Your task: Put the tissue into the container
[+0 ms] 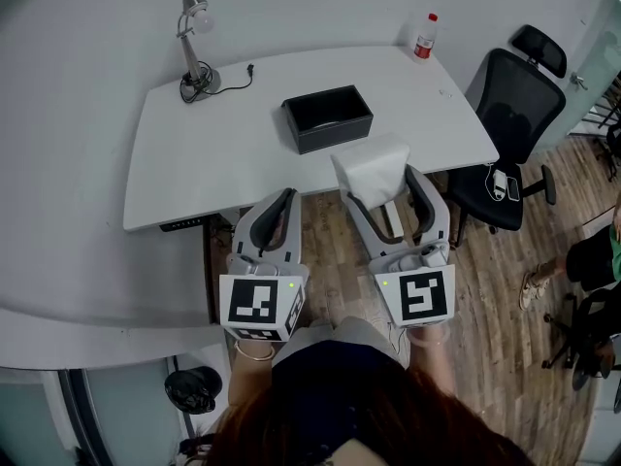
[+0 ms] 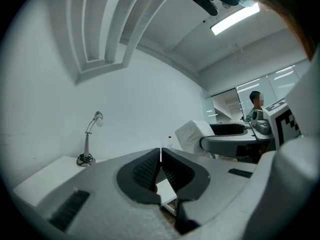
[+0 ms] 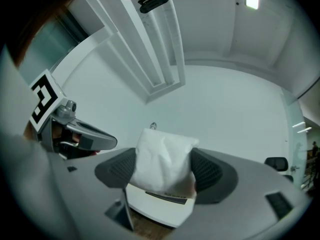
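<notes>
Between the jaws of the right tool (image 1: 380,192) sits the soft white tissue pack (image 1: 371,166), clamped from both sides and held over the near edge of the white surface (image 1: 194,163). The black rectangular open-topped container (image 1: 335,132) lies ahead of that tool and slightly to its left, with its long axis running across the surface and its mouth up. The left tool (image 1: 284,202) hangs alongside with its jaws together, holding nothing. The carry forward looks like the right tool's job.
</notes>
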Available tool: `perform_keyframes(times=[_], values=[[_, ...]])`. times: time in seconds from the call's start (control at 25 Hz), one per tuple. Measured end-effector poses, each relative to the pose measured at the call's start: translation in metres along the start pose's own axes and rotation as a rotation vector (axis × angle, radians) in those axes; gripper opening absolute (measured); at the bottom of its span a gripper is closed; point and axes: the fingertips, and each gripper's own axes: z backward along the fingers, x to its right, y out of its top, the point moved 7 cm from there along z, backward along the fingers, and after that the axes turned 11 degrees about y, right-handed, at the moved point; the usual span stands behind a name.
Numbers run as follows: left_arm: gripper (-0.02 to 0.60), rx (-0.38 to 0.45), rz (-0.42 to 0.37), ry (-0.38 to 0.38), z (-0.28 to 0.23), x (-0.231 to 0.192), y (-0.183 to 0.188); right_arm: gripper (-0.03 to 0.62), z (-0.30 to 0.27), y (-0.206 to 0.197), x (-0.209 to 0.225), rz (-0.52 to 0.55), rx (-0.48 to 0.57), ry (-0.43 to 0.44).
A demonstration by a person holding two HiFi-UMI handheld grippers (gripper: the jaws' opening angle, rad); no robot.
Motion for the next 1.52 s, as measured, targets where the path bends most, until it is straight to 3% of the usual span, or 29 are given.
perform_keyframes(times=[1.52], values=[[0.029, -0.039, -0.015, -0.038, -0.119, -0.039, -0.011, 0.359, -0.113, -0.034, 0.058, -0.049, -0.053, 0.018]])
